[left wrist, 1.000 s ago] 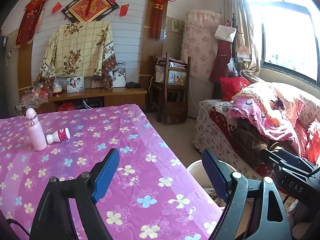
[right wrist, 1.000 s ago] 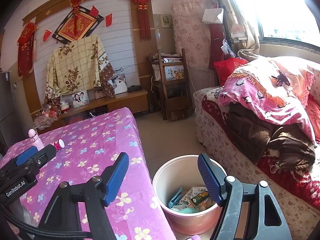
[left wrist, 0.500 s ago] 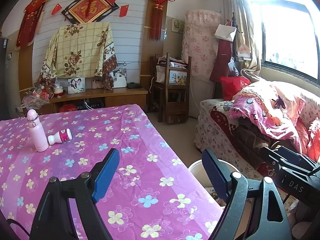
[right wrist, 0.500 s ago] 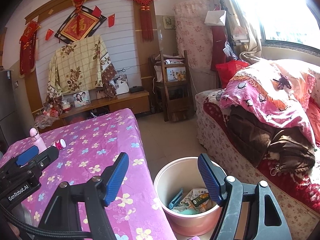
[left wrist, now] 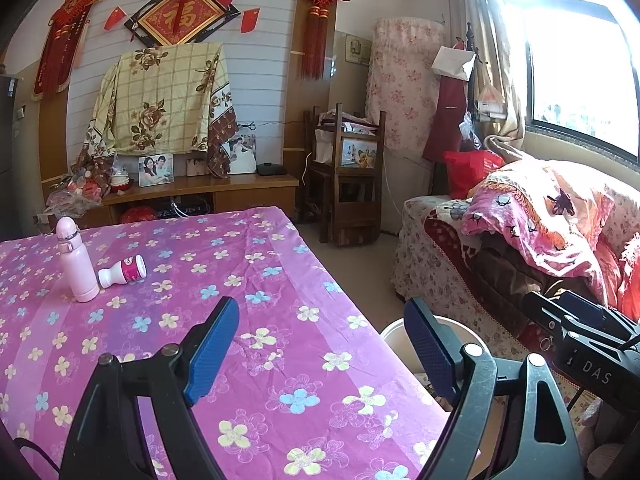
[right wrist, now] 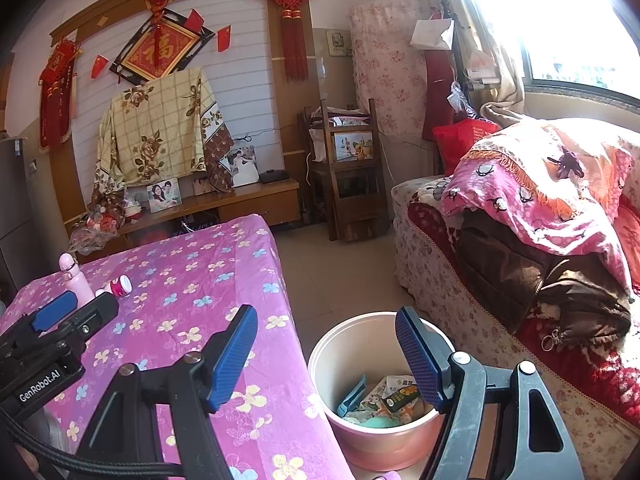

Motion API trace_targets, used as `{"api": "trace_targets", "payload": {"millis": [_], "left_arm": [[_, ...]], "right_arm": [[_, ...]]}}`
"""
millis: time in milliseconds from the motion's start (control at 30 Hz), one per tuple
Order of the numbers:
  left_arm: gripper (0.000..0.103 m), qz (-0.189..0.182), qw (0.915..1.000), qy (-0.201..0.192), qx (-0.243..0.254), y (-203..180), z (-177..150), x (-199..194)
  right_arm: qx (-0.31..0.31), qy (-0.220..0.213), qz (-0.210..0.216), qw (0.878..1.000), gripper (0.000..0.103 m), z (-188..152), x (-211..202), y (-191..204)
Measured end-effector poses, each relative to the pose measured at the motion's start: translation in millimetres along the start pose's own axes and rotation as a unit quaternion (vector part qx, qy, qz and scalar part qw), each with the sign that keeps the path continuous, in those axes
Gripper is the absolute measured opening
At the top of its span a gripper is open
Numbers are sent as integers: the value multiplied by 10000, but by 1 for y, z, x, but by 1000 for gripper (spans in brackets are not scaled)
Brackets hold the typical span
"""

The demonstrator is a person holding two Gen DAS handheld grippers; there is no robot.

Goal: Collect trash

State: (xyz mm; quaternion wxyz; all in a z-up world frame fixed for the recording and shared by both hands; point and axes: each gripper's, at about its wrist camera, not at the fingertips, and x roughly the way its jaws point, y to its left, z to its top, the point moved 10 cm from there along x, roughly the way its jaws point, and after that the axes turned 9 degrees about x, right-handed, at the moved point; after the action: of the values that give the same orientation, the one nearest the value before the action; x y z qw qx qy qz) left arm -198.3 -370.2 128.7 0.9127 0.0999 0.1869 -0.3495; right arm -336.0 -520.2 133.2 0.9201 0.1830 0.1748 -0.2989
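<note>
A small white bottle with a pink label [left wrist: 123, 271] lies on its side on the purple flowered tablecloth [left wrist: 240, 264], next to an upright pink flask [left wrist: 76, 260]. Both also show in the right wrist view: the bottle [right wrist: 116, 286] and the flask [right wrist: 75, 280]. A pink bin [right wrist: 372, 364] stands on the floor beside the table, holding wrappers and packets [right wrist: 384, 398]. Its rim shows in the left wrist view [left wrist: 394, 330]. My left gripper [left wrist: 320, 344] is open and empty above the table's near right part. My right gripper [right wrist: 326, 352] is open and empty above the table edge and bin.
A sofa piled with pink blankets [right wrist: 532, 200] runs along the right under the window. A wooden chair [left wrist: 346, 176] and a low wooden cabinet with photos [left wrist: 192, 196] stand at the far wall. Tiled floor [right wrist: 340, 268] lies between table and sofa.
Both views have drifted slightly; the bottle and flask sit a little further right in the left wrist view. Both grippers stay open and empty.
</note>
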Motion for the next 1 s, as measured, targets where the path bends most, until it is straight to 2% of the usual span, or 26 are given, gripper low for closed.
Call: {"api": "trace_targets", "payload": {"millis": [1000], "left_arm": [[85,-30,9999,68,98,-2,-8,6]], "right_arm": [[39,126,6,9999,75,-8,5,-3]]}}
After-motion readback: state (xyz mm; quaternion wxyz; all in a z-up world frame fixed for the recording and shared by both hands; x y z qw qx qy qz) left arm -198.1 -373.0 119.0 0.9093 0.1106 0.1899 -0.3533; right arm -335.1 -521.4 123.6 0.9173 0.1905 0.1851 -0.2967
